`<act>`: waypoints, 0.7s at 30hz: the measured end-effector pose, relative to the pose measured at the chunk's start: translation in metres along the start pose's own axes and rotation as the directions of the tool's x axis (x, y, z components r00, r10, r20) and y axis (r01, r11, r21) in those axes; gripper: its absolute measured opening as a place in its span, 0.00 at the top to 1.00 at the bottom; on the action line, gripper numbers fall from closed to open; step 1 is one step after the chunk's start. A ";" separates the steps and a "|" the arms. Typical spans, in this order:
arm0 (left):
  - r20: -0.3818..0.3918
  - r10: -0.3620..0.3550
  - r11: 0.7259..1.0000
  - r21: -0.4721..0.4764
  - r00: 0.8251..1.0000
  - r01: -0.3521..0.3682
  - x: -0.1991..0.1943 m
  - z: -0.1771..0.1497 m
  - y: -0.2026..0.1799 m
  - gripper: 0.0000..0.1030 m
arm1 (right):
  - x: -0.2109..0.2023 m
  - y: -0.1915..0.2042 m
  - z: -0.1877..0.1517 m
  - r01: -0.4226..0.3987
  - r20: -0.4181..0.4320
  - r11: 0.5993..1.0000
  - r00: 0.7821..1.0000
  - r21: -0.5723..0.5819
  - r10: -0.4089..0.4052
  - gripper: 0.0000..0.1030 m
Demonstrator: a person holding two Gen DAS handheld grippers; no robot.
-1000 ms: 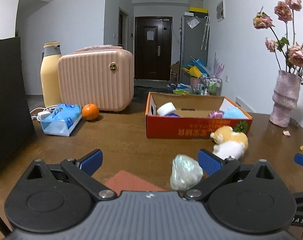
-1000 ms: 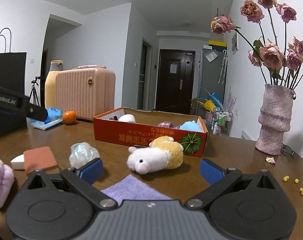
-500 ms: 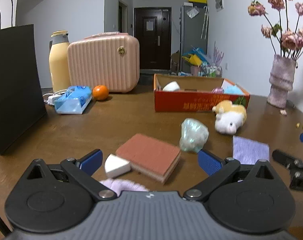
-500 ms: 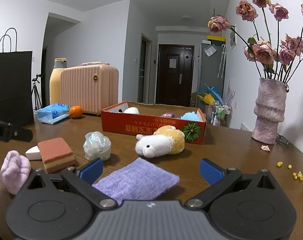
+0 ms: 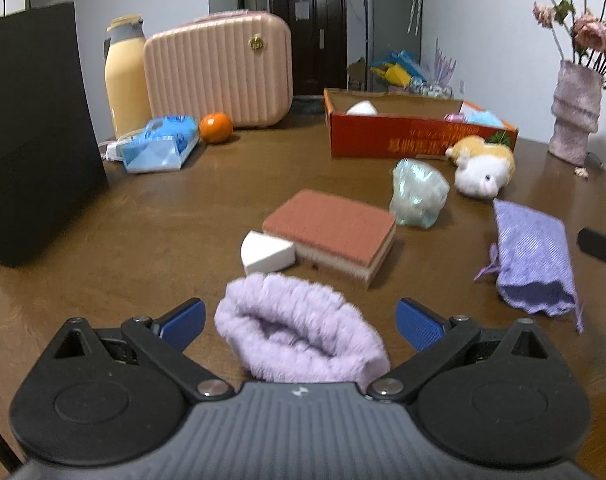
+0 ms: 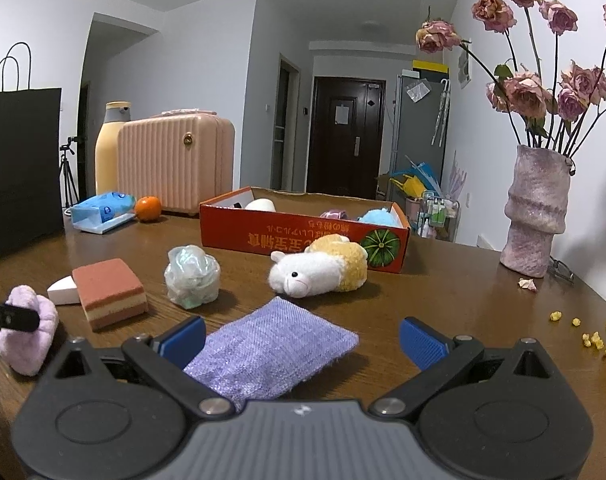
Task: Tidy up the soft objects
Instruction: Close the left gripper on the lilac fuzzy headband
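A fluffy lilac scrunchie [image 5: 303, 340] lies on the table between the spread fingers of my open left gripper [image 5: 301, 322]; the pads do not touch it. Beyond it sit a white wedge sponge [image 5: 265, 252], a red-brown sponge block [image 5: 335, 228], a crumpled clear bag [image 5: 417, 196] and a white-and-yellow plush toy [image 5: 481, 164]. My right gripper [image 6: 303, 336] stands open over a purple woven pouch [image 6: 277, 344], with nothing pinched. The red cardboard box [image 6: 303, 240] behind holds a few soft items.
A black paper bag [image 5: 31, 128] stands at the left. A pink case [image 5: 219, 72], a yellow bottle [image 5: 127, 80], a tissue pack [image 5: 159, 146] and an orange [image 5: 216, 127] sit at the back. A vase of dried roses [image 6: 537, 212] stands at the right, crumbs [image 6: 583, 332] near it.
Both grippers have drawn back and lowered. The lilac scrunchie has come between the left fingers, and the purple pouch now lies under the right gripper. No jaw has closed.
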State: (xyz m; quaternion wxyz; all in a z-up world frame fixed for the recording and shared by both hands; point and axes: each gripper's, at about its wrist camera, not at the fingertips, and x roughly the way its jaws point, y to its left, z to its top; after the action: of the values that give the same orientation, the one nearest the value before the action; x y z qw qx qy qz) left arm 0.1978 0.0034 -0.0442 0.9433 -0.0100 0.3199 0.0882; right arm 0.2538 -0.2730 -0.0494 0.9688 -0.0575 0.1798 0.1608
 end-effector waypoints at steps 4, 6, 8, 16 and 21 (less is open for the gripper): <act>-0.034 0.002 1.000 -0.002 0.999 -0.002 0.014 -0.007 0.000 0.00 | 0.002 0.001 -0.001 0.003 -0.010 1.000 1.000 -0.004 -0.003 0.00; -0.051 0.006 1.000 -0.004 0.999 -0.007 0.022 -0.009 0.000 0.00 | 0.004 0.000 -0.001 0.002 -0.016 1.000 1.000 -0.003 -0.002 0.00; -0.064 0.009 1.000 -0.010 0.998 -0.010 0.029 -0.011 0.000 0.00 | 0.004 0.000 -0.001 0.001 -0.020 1.000 1.000 -0.003 -0.001 0.00; -0.063 -0.022 0.998 -0.056 0.998 0.018 0.039 -0.014 0.008 0.00 | 0.007 0.002 -0.002 -0.004 -0.034 1.000 0.999 -0.010 0.004 0.00; -0.035 -0.045 0.997 -0.061 0.998 0.043 0.035 -0.014 0.010 0.16 | 0.009 0.002 -0.003 0.000 -0.044 1.000 0.999 -0.014 0.000 0.00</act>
State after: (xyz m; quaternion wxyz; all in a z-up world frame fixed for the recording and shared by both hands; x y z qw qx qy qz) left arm 0.2149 0.0176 -0.0766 0.9382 -0.0471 0.3342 0.0768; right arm 0.2603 -0.2685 -0.0557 0.9642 -0.0678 0.1997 0.1608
